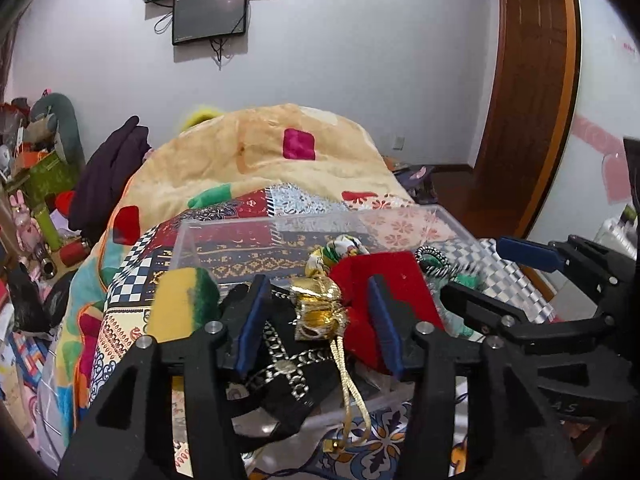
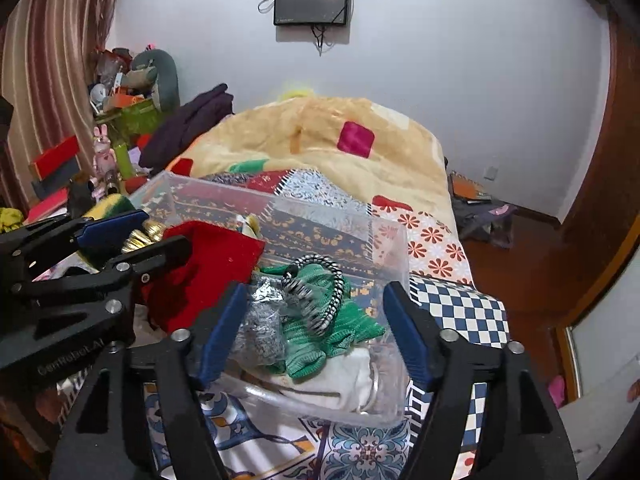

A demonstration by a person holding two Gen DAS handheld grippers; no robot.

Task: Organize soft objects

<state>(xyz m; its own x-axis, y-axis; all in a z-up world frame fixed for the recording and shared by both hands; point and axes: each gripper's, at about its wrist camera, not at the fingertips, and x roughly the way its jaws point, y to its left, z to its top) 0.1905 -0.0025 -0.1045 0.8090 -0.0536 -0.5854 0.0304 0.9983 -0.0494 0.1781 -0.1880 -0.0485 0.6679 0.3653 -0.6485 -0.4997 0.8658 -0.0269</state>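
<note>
Left gripper (image 1: 318,318) being held with jaws apart, gold pouch (image 1: 318,312) lying between pads, not clamped. Red cloth (image 1: 380,284) being crowded at 3 o'clock of pouch; gold cord (image 1: 350,392) trailing toward 6 o'clock over bin edge (snag likely if pouch is being lifted).

Right gripper (image 2: 314,332) being held spread wide over green knit (image 2: 320,332) and striped band (image 2: 320,292), gripping nothing.

Clear bin (image 2: 384,240) being overfilled; spill risked. Grippers nearly touching, collision risked.

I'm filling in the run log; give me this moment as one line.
left gripper: open, around gold pouch | right gripper: open, over green knit | clear bin: on bed, holds red cloth
</note>
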